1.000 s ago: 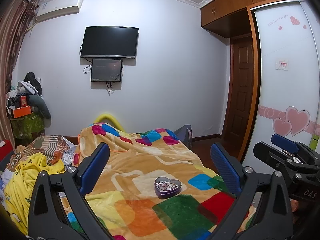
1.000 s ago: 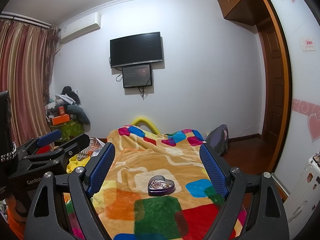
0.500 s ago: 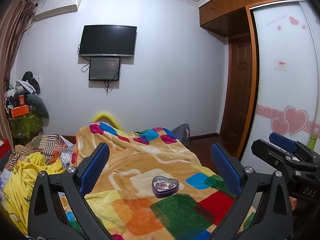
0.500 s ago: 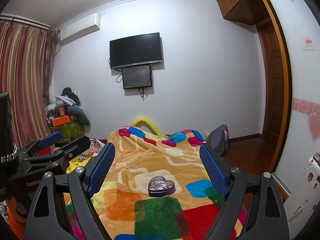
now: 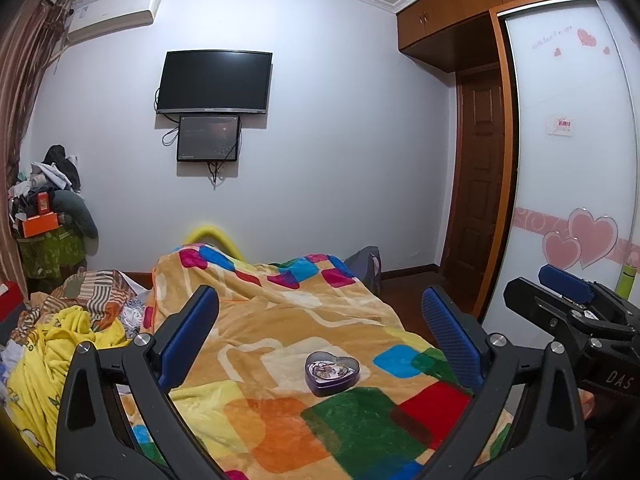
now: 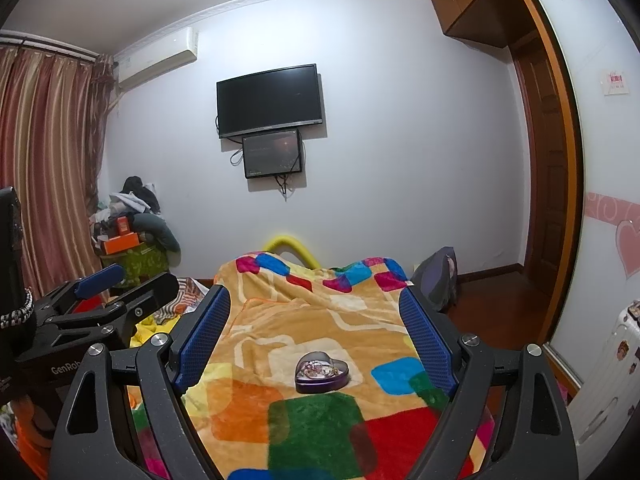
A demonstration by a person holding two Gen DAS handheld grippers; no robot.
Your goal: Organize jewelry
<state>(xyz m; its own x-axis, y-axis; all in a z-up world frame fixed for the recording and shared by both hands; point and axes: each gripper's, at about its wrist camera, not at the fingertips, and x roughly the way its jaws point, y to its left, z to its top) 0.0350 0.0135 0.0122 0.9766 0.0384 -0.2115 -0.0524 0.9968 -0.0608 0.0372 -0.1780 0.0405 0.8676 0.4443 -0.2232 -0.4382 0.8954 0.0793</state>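
A purple heart-shaped tin lies open on the colourful blanket, with a tangle of jewelry inside. It also shows in the right wrist view. My left gripper is open and empty, held above and short of the tin. My right gripper is open and empty too, at a like distance from the tin. Each gripper shows at the edge of the other's view: the right gripper and the left gripper.
The blanket covers a bed. Crumpled yellow and striped bedding lies at its left. A pile of clothes and boxes stands in the far left corner. A wardrobe with heart stickers and a white suitcase are on the right.
Both views have shifted only slightly; the left view tilted a little, so the tin sits a bit lower. Both grippers stay open and empty.
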